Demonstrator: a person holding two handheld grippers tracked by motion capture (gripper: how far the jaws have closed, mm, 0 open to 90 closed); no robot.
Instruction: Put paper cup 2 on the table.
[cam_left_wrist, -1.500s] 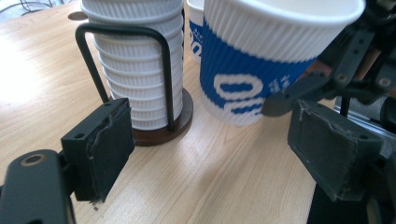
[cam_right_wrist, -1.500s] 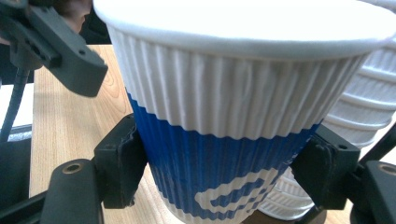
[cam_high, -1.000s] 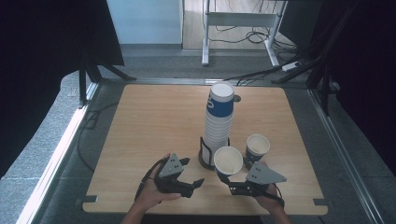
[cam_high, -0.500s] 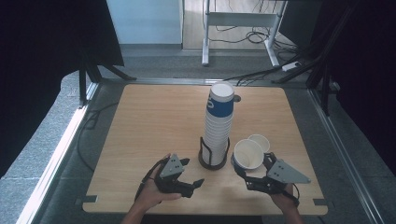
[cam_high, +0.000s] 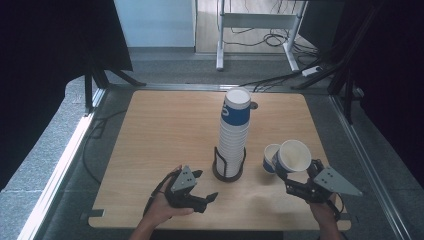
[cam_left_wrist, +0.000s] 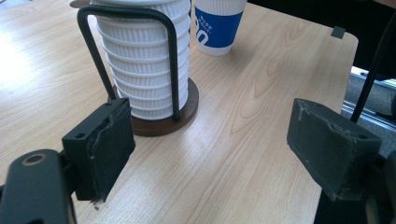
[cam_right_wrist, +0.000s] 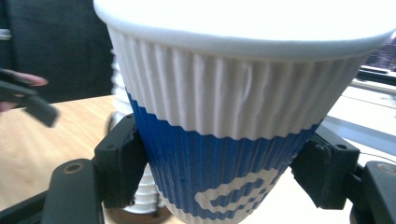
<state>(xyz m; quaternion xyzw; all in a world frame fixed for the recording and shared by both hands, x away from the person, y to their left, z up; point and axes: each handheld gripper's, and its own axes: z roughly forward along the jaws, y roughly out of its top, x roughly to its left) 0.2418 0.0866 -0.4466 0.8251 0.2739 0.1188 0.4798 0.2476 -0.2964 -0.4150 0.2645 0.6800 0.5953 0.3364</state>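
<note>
Bright glare on tabletop, dark surroundings, soft focus

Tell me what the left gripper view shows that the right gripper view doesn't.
Left gripper view alone: the dark wire holder on its round brown wooden base, its open jaws with nothing between them, and a blue-and-white ribbed paper cup standing on the table.

Right gripper view alone: a blue-and-white ribbed paper cup clamped between its jaws.

Both: the tall stack of white ribbed cups and the light wooden table.
</note>
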